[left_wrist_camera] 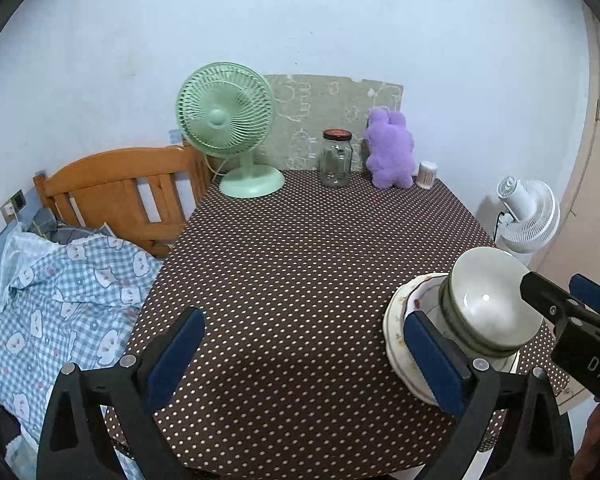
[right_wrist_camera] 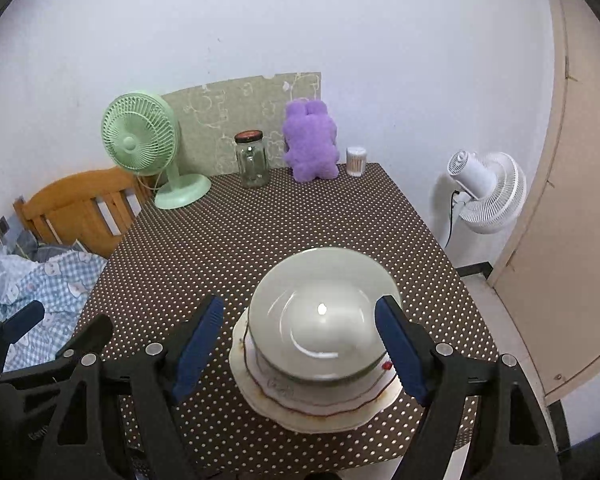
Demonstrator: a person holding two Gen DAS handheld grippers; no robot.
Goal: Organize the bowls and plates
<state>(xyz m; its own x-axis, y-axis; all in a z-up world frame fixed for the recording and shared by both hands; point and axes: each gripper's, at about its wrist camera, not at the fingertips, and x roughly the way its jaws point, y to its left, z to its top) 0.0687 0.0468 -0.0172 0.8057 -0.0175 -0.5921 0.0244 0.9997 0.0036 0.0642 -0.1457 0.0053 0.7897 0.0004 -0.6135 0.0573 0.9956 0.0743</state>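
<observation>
A pale green bowl point(right_wrist_camera: 324, 320) sits on top of stacked white plates with a wavy red-lined rim point(right_wrist_camera: 320, 404), near the front right of the brown dotted tablecloth point(right_wrist_camera: 204, 248). My right gripper point(right_wrist_camera: 300, 308) is open, its blue pads point(right_wrist_camera: 196, 344) standing either side of the bowl without pressing on it. In the left wrist view the bowl point(left_wrist_camera: 488, 304) and the plates point(left_wrist_camera: 396, 320) lie to the right. My left gripper point(left_wrist_camera: 305, 318) is wide open over bare cloth with nothing between its fingers; its right finger point(left_wrist_camera: 436, 360) stands in front of the plates.
Along the table's back edge stand a green desk fan point(left_wrist_camera: 224, 120), a glass jar point(left_wrist_camera: 336, 158), a purple plush toy point(left_wrist_camera: 390, 148) and a small swab tub point(left_wrist_camera: 427, 174). A bed with a checked quilt point(left_wrist_camera: 60, 292) lies left. A white floor fan point(right_wrist_camera: 488, 196) and a door point(right_wrist_camera: 572, 200) are right.
</observation>
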